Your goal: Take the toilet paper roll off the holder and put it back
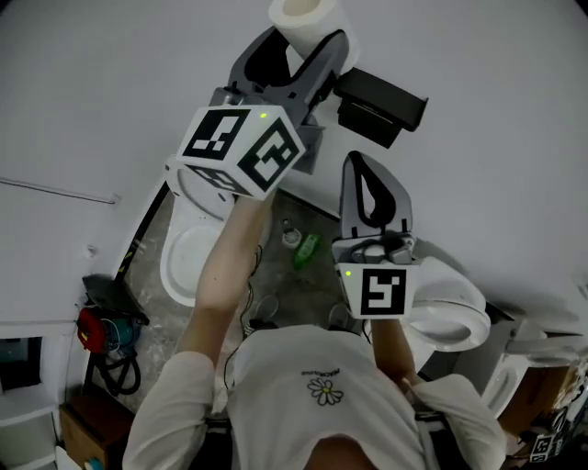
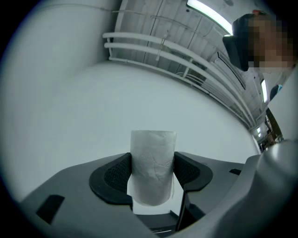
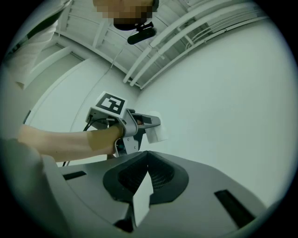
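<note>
A white toilet paper roll is held up against the white wall, with my left gripper shut on its sides. In the left gripper view the roll stands upright between the two dark pads. The black holder juts from the wall just right of and below the roll, with nothing on it. My right gripper is lower, below the holder, shut and empty. Its tips meet in the right gripper view, which also shows the left gripper and the roll ahead.
Far below stand a white toilet at the left and another at the right. A green bottle lies on the floor between them. A red tool sits at the lower left. White pipes run overhead.
</note>
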Demonstrator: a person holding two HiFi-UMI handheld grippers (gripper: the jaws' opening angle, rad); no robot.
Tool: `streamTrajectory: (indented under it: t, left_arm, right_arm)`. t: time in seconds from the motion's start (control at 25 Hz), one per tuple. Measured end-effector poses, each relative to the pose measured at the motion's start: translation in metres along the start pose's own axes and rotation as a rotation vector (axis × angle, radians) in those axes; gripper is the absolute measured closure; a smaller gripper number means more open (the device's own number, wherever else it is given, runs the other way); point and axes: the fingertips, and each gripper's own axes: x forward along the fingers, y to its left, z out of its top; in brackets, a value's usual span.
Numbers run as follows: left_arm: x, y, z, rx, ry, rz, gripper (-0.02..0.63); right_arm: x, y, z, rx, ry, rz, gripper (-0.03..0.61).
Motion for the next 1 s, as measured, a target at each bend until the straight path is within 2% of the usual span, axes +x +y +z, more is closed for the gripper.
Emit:
streamTrajectory:
  t: [0.08,0.16,0.32,0.48,0.68,0.8,1.0]
  left_arm:
    - [0.026,-0.014,-0.031,-0.044,0.052,-0.028,0.323]
    - [0.046,-0.022,-0.063,-0.052,0.114,-0.029,0.322]
    - [0.069,-0.028,-0.123,-0.040,0.249,-0.011,0.323]
    - [0.073,-0.025,-0.162,0.006,0.344,0.013,0.322]
    - [0.076,-0.021,-0.189,0.006,0.404,0.011,0.322]
    - [0.077,-0.018,-0.199,0.045,0.439,0.018,0.322]
    - [0.078,-0.018,-0.205,0.072,0.443,0.020,0.322]
  right_arm:
    - [-0.013,-0.022,-0.010,0.001,0.031,-0.053,0.569]
    - [-0.023,-0.040,-0.018,0.003,0.052,-0.094,0.569]
    - [-0.037,-0.061,-0.030,0.013,0.078,-0.147,0.569]
    - [-0.044,-0.070,-0.041,0.003,0.103,-0.162,0.569]
    - [-0.039,-0.067,-0.042,0.031,0.100,-0.158,0.569]
    - [-0.038,-0.062,-0.042,0.033,0.103,-0.146,0.569]
    - [-0.036,-0.060,-0.044,0.030,0.110,-0.138,0.569]
